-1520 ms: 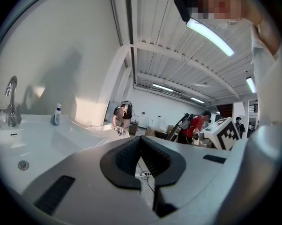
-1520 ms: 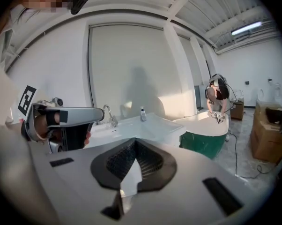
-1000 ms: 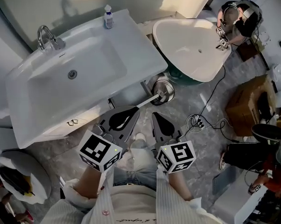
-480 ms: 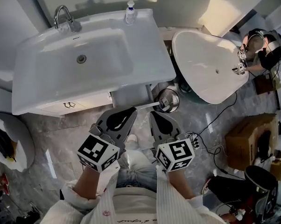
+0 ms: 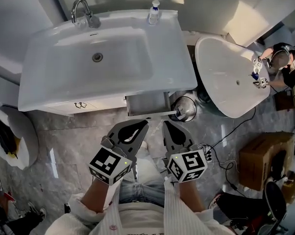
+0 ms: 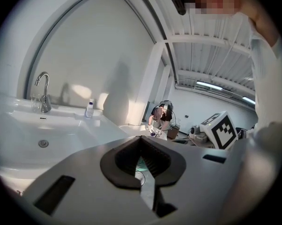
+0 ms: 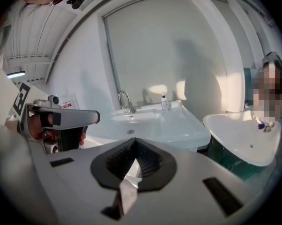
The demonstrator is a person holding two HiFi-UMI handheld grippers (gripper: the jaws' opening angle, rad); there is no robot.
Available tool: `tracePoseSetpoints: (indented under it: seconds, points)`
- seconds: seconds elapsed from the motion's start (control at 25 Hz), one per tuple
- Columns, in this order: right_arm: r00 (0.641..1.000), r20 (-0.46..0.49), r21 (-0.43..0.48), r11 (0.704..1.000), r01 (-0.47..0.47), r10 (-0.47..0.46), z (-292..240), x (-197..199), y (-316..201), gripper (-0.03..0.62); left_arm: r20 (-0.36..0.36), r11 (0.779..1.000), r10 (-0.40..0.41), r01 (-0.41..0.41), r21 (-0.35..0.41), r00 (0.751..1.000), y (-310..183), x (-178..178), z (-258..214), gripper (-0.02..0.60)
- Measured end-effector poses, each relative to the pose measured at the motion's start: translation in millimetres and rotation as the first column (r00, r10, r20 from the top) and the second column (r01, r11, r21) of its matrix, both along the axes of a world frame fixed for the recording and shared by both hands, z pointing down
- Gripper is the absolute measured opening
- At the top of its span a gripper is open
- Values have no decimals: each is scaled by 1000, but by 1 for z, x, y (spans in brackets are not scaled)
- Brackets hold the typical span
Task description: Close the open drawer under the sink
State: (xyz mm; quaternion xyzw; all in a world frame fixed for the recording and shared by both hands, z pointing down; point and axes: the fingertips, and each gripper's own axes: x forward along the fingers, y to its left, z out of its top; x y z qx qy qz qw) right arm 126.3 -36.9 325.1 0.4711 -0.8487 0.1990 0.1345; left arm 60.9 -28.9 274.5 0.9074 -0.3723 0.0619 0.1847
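A white sink (image 5: 59, 89) with a chrome tap (image 5: 84, 11) fills the top of the head view. Under its front edge, at the right, a shallow grey drawer (image 5: 147, 103) sticks out open toward me. Both grippers hang over the marble floor just in front of the drawer. My left gripper (image 5: 137, 125) is shut and empty, its tip a little short of the drawer's front. My right gripper (image 5: 168, 125) is also shut and empty, beside the drawer's right corner. In the left gripper view the left gripper (image 6: 142, 138) points past the basin (image 6: 33, 135). The right gripper (image 7: 134, 142) faces the sink (image 7: 150, 123).
A white freestanding tub (image 5: 231, 77) stands to the right, with a person (image 5: 282, 62) working at it. A round chrome can (image 5: 184, 108) sits by the drawer's right end. Cables (image 5: 221, 155) and a cardboard box (image 5: 265, 160) lie on the floor. A soap bottle (image 5: 154, 11) stands on the sink.
The head view has swung so the sink now sits square and the open drawer shows more fully. Both grippers stay shut, side by side, in front of the drawer.
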Motion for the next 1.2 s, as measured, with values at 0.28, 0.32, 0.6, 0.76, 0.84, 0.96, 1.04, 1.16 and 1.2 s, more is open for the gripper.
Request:
tracePoseSetpoints:
  seconds: [0.28,0.32,0.6,0.76,0.84,0.96,1.04,1.16,1.2]
  points:
    - [1000,1,-48,998,-26,26,26,6,-6,9,26,999,-16,17,-33,1000,-5,-9,26,15]
    - [1000,-2,-58,998,-27,27,32,9,-6,9,27,999,-19,21,-45,999,-5,-9,31,15]
    - [1000,-17,-109,994,-14,12,65,19,-13,9,42,993,-9,14,-116,999,-3,5,70,15]
    - [1000,-21,-133,991,-1,-2,88,17,-17,9,43,988,0,7,-154,999,1,11,99,15]
    - [1000,-21,-142,990,6,-10,100,16,-17,9,49,986,-3,11,-166,999,1,14,113,15]
    - [1000,-22,-161,987,18,-21,121,15,-17,9,59,985,-21,31,-171,998,-3,16,133,15]
    - [999,-21,-173,984,28,-32,135,14,-15,11,60,983,-41,51,-177,997,-5,16,146,15]
    - [998,-32,-183,982,41,-48,154,13,-13,11,69,979,-61,74,-190,996,-5,17,168,15]
    - [998,-40,-183,982,44,-52,160,14,-14,11,71,977,-69,82,-197,995,-4,18,176,15]
